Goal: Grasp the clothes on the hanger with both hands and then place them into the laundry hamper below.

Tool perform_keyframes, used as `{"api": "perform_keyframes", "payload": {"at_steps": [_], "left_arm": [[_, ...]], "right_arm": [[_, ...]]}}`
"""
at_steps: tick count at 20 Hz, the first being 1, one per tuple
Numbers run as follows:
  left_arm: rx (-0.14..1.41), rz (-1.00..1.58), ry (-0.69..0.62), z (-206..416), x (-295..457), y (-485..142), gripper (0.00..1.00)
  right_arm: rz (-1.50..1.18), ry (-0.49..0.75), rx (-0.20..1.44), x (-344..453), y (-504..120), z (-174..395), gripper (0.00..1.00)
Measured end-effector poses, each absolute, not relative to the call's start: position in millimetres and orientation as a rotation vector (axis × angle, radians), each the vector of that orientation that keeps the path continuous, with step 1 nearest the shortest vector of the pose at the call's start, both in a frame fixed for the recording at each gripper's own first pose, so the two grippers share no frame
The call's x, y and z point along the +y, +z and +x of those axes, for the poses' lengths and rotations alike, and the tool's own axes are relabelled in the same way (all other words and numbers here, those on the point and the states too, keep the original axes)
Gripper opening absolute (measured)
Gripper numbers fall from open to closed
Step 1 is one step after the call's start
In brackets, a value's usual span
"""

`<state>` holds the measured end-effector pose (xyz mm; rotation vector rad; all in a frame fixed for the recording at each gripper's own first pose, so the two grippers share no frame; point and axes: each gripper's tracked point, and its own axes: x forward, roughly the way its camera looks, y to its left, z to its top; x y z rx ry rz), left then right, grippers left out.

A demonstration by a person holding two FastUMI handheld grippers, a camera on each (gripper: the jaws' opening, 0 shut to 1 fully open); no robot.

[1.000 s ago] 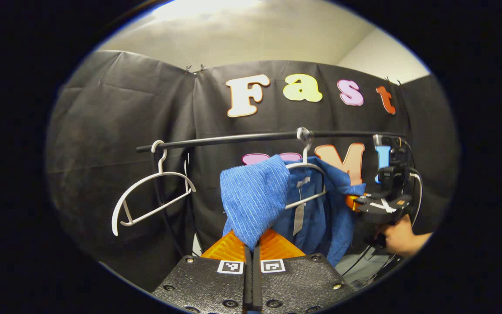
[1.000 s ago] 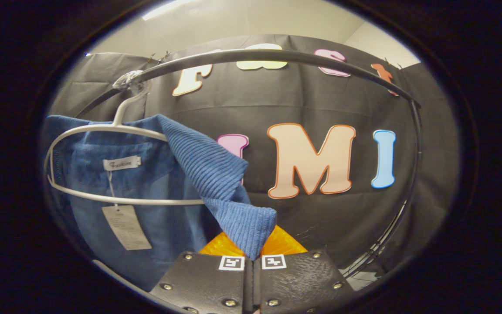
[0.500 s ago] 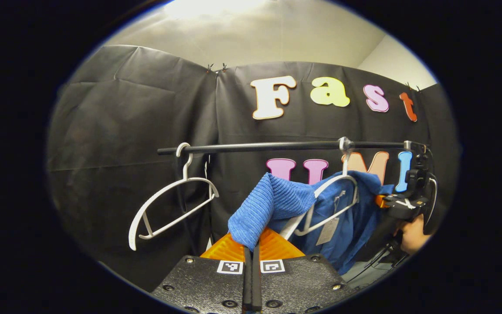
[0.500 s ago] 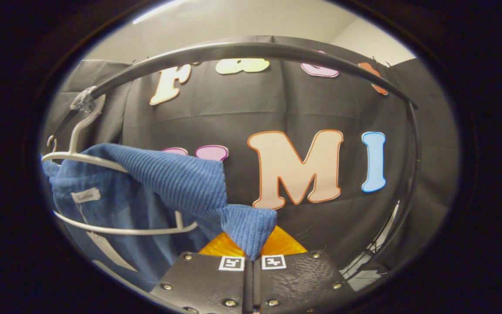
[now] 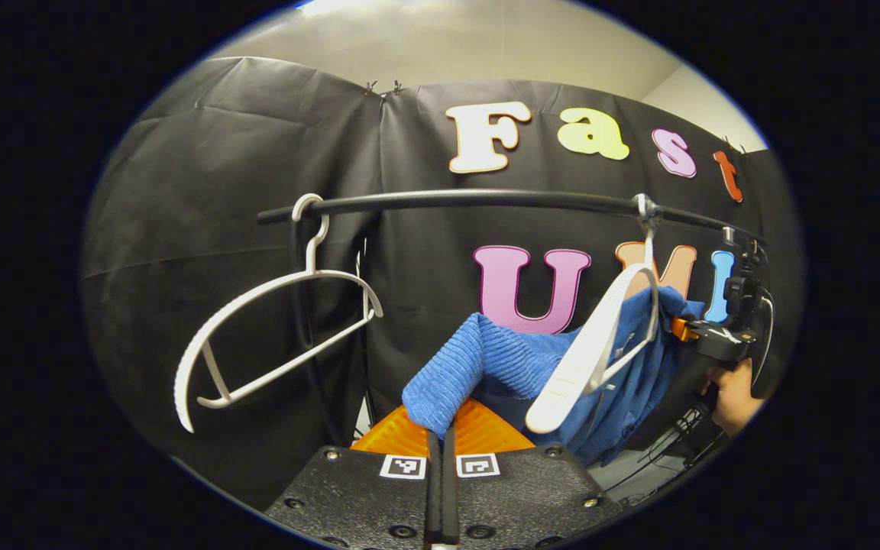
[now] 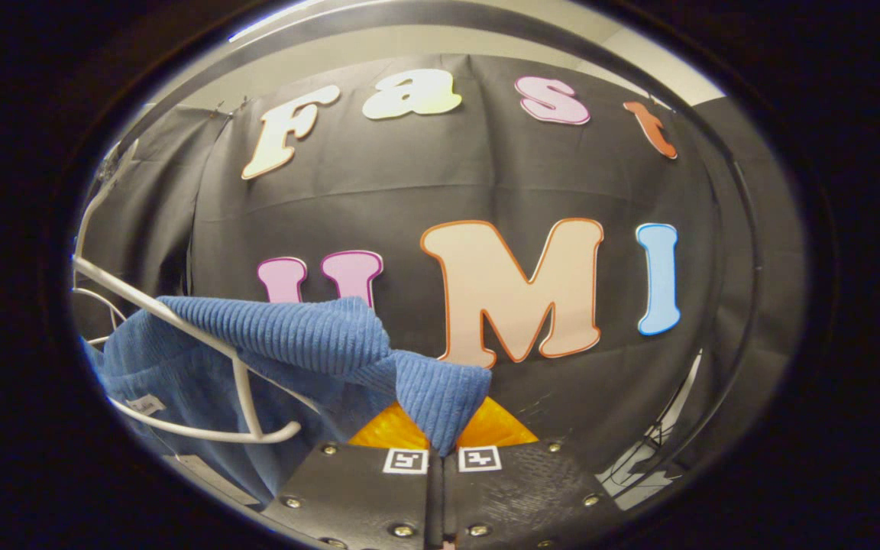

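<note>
The black metal clothes rail [image 5: 486, 200] runs across the middle of the left gripper view, and from it, at centre right, hangs the blue ribbed knit garment [image 5: 501, 367], partly draped on its tilted white plastic hanger [image 5: 593, 344]. Both grasps look made: the left gripper [image 5: 440, 428] at the bottom centre has its jaws pressed together on a bunched fold of the garment, and in the right gripper view the right gripper [image 6: 440, 431] likewise pinches a corner of the same cloth [image 6: 310, 344] between closed jaws. By my judgement the task is about halfway: the garment is held at both ends and one arm of the hanger already stands bare, but the cloth is not yet free of it, and the lowering into the laundry hamper is left to do. The left gripper view also gives, at the left, a second white plastic hanger [image 5: 272, 336] hanging empty, and at the far right the other gripper in a hand [image 5: 730, 389]. The right gripper view instead shows the hanger [image 6: 203, 367] close up at the lower left, its bar crossing over the cloth.
</note>
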<state>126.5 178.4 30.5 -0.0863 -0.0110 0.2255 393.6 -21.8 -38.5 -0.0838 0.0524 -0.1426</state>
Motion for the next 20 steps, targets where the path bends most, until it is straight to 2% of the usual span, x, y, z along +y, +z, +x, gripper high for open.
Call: {"api": "perform_keyframes", "payload": {"at_steps": [6, 11, 13, 20], "left_arm": [[0.019, -0.109, 0.217, 140.3, 183.7, 13.0, 0.0], [0.045, -0.112, 0.193, 152.0, 184.6, -10.6, 0.01], [0.058, -0.102, 0.2, 155.1, 185.2, -21.3, 0.01], [0.144, -0.108, 0.232, 157.0, 203.2, -76.9, 0.01]], "right_arm": [[-0.124, -0.183, 0.057, -34.1, -51.1, 403.4, 0.01], [-0.149, -0.185, 0.146, -49.5, -94.4, 416.7, 0.03], [-0.174, -0.182, 0.171, -50.5, -108.7, 417.0, 0.01], [-0.218, -0.157, 0.261, -65.3, -147.9, 391.3, 0.01]]}}
